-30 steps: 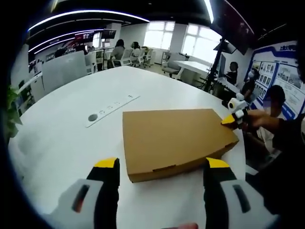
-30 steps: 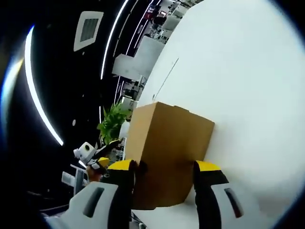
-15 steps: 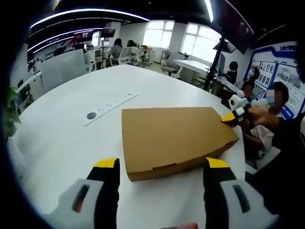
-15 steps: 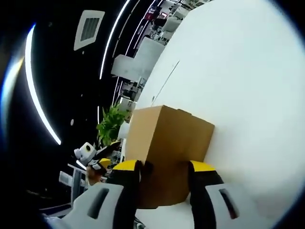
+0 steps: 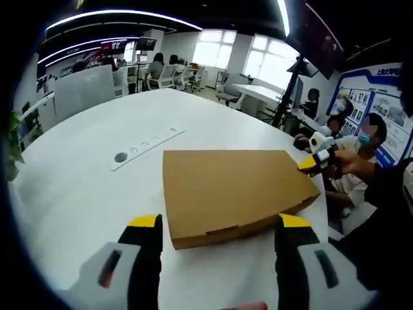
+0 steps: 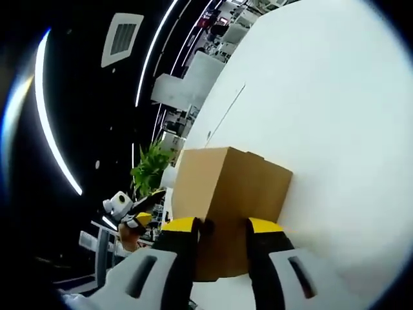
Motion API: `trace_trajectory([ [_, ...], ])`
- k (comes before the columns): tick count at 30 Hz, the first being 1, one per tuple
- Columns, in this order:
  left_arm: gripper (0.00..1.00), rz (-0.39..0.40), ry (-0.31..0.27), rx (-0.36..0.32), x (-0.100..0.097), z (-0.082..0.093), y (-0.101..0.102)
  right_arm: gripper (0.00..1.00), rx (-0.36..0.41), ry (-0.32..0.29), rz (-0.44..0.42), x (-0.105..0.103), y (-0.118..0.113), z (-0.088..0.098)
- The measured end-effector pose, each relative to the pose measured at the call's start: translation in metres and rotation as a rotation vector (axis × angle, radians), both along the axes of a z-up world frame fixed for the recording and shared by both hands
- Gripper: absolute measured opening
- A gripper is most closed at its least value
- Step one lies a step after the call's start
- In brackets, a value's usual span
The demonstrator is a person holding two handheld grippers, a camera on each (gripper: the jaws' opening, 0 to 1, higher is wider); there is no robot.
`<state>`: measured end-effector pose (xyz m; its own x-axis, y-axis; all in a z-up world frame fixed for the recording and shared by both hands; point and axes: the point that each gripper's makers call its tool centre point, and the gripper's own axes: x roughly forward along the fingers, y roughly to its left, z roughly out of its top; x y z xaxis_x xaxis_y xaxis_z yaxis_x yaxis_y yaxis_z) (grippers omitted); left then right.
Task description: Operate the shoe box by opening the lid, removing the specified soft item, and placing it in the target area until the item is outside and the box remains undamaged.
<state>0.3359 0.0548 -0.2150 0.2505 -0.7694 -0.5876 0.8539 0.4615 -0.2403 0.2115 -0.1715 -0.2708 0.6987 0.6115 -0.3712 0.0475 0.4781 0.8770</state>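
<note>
While the lid is not yet up, the shoe box [image 5: 235, 190] lies flat and shut on the white counter [image 5: 97, 187], just ahead of the left tool [image 5: 218, 223], whose jaws stand wide apart with nothing between them, short of the near edge where a small tab shows. The right tool [image 6: 222, 227] comes at the box from its far corner; in the right gripper view its yellow tips sit close together at the cardboard edge, and they seem to be pinching it, though I cannot tell for sure whether they grip or only touch. The soft item is presumably inside, hidden by the lid. The risk, as I judge it, is that a pull from one corner alone could bend or tear the thin cardboard, or drag the whole box across the smooth counter instead of lifting the lid; the empty left tool may need to steady the base. Beyond the left tool and to its left, a strip with a round socket [image 5: 147, 144] is set flush in the counter, well apart from the box. People [image 5: 361, 139] sit past the right tool, and a green plant [image 6: 150, 169] stands off the counter's edge. Nothing blocks the lid.
</note>
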Motion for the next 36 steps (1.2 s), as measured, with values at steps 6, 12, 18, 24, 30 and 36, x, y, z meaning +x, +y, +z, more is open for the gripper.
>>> trace_trajectory([
  [6, 0.71, 0.005, 0.041, -0.033, 0.009, 0.006, 0.008, 0.29, 0.002, -0.003, 0.002, 0.0, 0.0, -0.001],
  [12, 0.68, -0.002, 0.124, -0.116, 0.022, 0.014, 0.005, 0.29, 0.0, -0.008, 0.0, 0.002, -0.001, -0.002],
  [18, 0.69, 0.01, 0.212, -0.202, 0.041, 0.02, 0.004, 0.29, 0.001, -0.009, 0.007, 0.005, -0.005, -0.005],
  [24, 0.7, 0.003, 0.276, -0.227, 0.073, 0.009, -0.001, 0.29, 0.004, -0.002, 0.015, 0.004, -0.003, -0.005],
  [30, 0.71, 0.01, 0.364, -0.208, 0.079, -0.01, -0.013, 0.29, -0.007, -0.002, 0.021, 0.003, 0.0, -0.004],
  [36, 0.7, -0.011, 0.463, -0.196, 0.076, -0.028, -0.019, 0.29, -0.005, 0.001, 0.026, 0.003, 0.0, -0.004],
])
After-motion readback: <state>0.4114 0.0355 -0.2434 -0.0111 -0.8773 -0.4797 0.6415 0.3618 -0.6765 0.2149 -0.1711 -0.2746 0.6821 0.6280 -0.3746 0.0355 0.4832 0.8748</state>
